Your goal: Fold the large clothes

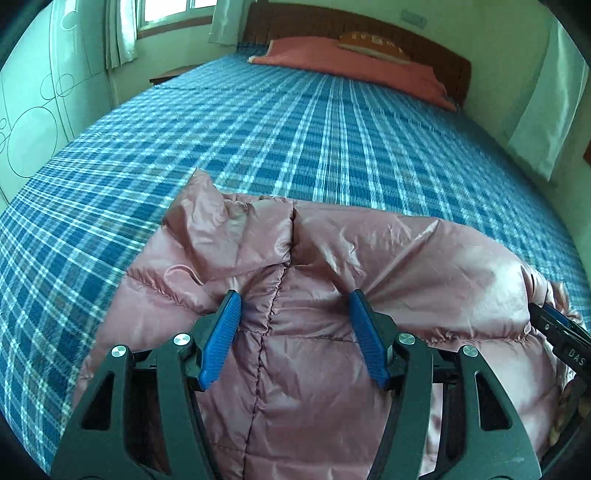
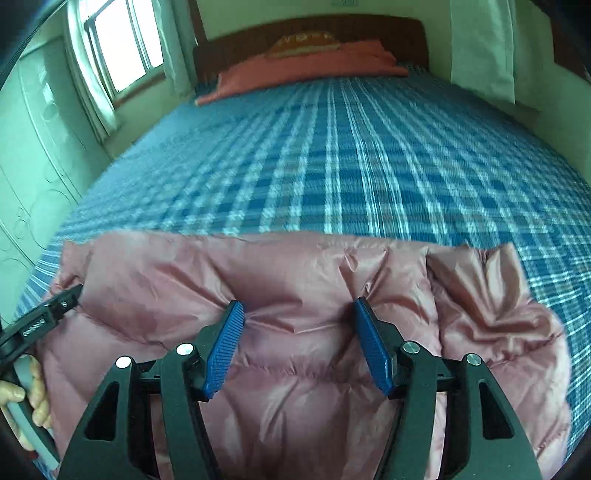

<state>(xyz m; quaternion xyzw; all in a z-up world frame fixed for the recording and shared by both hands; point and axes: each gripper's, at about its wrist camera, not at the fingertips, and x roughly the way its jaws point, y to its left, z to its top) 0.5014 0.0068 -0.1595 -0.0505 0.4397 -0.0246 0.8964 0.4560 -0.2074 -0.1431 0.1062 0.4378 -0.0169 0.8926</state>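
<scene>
While both tools are pressed into the garment, the scene is set out as follows.

Jacket: a pink quilted puffer jacket (image 1: pixel 332 314) (image 2: pixel 295 295) is laid across the near end of the bed, directly under and ahead of both grippers.

Left gripper: the left gripper (image 1: pixel 293 299) is seen with its blue fingers (image 1: pixel 221 332) spread wide; the tips are pushed into the padding, with the jacket's centre seam running between them. No fabric is pinched.

Right gripper: the right gripper (image 2: pixel 297 308) is likewise held spread, its blue pads (image 2: pixel 373 347) dented into the quilting, nothing being clamped between them.

Mutual position: from the right wrist view, the left tool is seen at the far left, over the jacket's edge, gripped by a hand (image 2: pixel 26 395).

Collar: a raised fold of the jacket is seen ahead and left of the left gripper.

Bed: a blue plaid sheet (image 1: pixel 295 140) is stretched beyond the jacket, ahead of both grippers.

Pillow: a red pillow (image 1: pixel 351 70) is set far ahead, against the wooden headboard (image 1: pixel 369 29).

Window: a curtained window (image 2: pixel 122 44) is seen far ahead to the left.
</scene>
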